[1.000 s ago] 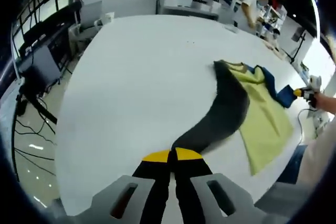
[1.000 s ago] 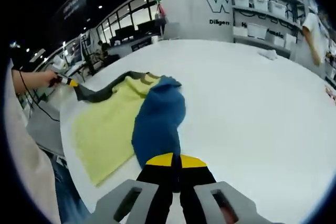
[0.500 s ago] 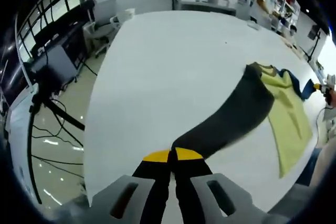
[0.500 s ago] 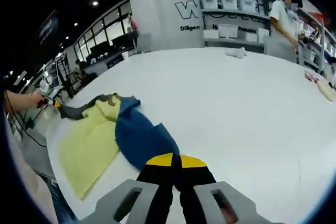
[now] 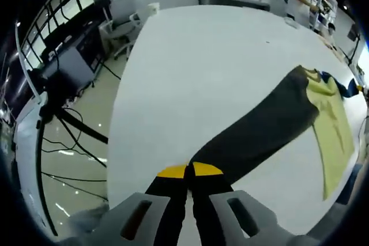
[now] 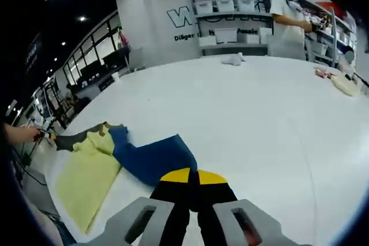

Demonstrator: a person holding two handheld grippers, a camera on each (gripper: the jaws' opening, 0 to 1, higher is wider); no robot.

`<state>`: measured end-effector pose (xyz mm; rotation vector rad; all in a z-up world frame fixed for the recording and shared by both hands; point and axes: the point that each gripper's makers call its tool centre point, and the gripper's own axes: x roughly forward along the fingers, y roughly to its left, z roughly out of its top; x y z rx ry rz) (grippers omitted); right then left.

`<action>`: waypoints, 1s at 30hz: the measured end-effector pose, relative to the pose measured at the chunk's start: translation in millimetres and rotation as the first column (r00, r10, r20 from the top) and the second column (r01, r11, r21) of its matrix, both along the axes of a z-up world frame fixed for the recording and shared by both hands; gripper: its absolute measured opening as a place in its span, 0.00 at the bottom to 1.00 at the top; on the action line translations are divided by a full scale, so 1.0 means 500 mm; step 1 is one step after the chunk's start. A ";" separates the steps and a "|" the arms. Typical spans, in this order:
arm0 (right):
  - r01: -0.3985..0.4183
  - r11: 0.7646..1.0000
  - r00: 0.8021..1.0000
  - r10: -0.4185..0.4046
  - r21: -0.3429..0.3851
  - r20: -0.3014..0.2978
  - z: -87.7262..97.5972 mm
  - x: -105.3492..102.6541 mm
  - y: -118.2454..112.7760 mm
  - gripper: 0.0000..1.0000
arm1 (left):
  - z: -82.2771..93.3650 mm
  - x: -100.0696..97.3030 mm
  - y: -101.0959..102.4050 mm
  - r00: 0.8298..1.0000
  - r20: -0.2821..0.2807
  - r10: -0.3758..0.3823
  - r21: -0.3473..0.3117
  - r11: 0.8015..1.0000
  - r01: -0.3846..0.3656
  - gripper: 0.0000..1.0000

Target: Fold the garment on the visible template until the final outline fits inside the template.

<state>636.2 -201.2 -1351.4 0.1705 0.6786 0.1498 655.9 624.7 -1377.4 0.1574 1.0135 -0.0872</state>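
Note:
A garment lies on the white table [image 5: 202, 67] with a yellow-green body [image 5: 332, 125], one dark grey sleeve [image 5: 265, 128] and one blue sleeve [image 6: 151, 156]. My left gripper [image 5: 189, 171] is shut on the end of the grey sleeve, which is stretched out straight from the body. My right gripper [image 6: 190, 176] is shut on the end of the blue sleeve, drawn out flat from the yellow-green body [image 6: 83, 180]. In the right gripper view the grey sleeve [image 6: 72, 137] runs toward the far left gripper [image 6: 43, 136]. No template outline is visible.
The table edge runs close to my left gripper, with floor, cables and a desk [image 5: 63, 73] beyond. A person [image 6: 288, 18] stands by shelves [image 6: 230, 15] at the back. A white cloth [image 6: 233, 59] and pale items [image 6: 346, 84] lie on the far table.
Both grippers have pulled apart, each drawing its sleeve out straighter and flatter from the body. The blue sleeve, bunched before, now lies spread; the grey sleeve is taut.

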 end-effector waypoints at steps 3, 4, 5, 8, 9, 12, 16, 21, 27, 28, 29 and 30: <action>0.071 0.997 0.997 -0.071 0.040 0.000 0.000 0.002 -0.023 0.00 | 0.001 0.002 0.009 1.000 -0.002 0.004 0.005 1.000 -0.004 0.05; 0.088 0.995 0.996 -0.088 0.048 0.001 0.002 0.001 -0.025 0.00 | 0.001 0.002 0.010 1.000 -0.002 0.004 0.006 1.000 -0.004 0.05; 0.102 0.993 0.995 -0.102 0.052 -0.002 0.002 0.000 -0.029 0.00 | 0.000 0.003 0.014 1.000 -0.002 0.006 0.007 1.000 -0.006 0.05; 0.137 0.989 0.990 -0.136 0.054 -0.019 -0.008 -0.004 -0.043 0.00 | -0.001 0.002 0.014 1.000 -0.005 0.005 0.007 1.000 -0.005 0.05; 0.142 0.989 0.990 -0.141 0.050 -0.028 -0.012 -0.007 -0.045 0.00 | -0.002 0.001 0.014 1.000 -0.008 0.002 0.009 1.000 -0.002 0.05; 0.183 0.981 0.983 -0.182 0.067 -0.032 -0.021 -0.012 -0.058 0.00 | -0.003 0.002 0.017 1.000 -0.010 -0.003 0.018 1.000 0.003 0.05; 0.212 0.974 0.977 -0.210 0.085 -0.028 -0.016 -0.012 -0.072 0.00 | 0.005 0.006 0.029 1.000 -0.002 -0.006 0.042 0.999 0.006 0.05; 0.219 0.973 0.976 -0.219 0.074 -0.009 0.004 0.003 -0.097 0.00 | 0.010 0.019 0.045 1.000 0.009 -0.001 0.055 0.998 0.000 0.05; 0.207 0.977 0.978 -0.207 0.048 -0.010 0.005 0.029 -0.101 0.00 | 0.001 0.040 0.043 1.000 0.002 -0.011 0.076 0.997 0.011 0.05; 0.206 0.977 0.979 -0.206 0.046 -0.012 0.004 0.032 -0.099 0.00 | 0.001 0.046 0.041 1.000 0.000 -0.015 0.079 0.997 0.015 0.05; 0.201 0.978 0.980 -0.201 0.047 -0.015 0.004 0.040 -0.097 0.00 | 0.000 0.050 0.038 1.000 0.000 -0.017 0.082 0.997 0.017 0.05; 0.197 0.979 0.980 -0.197 0.049 -0.015 0.004 0.046 -0.095 0.00 | -0.003 0.055 0.037 1.000 -0.004 -0.021 0.086 0.996 0.021 0.05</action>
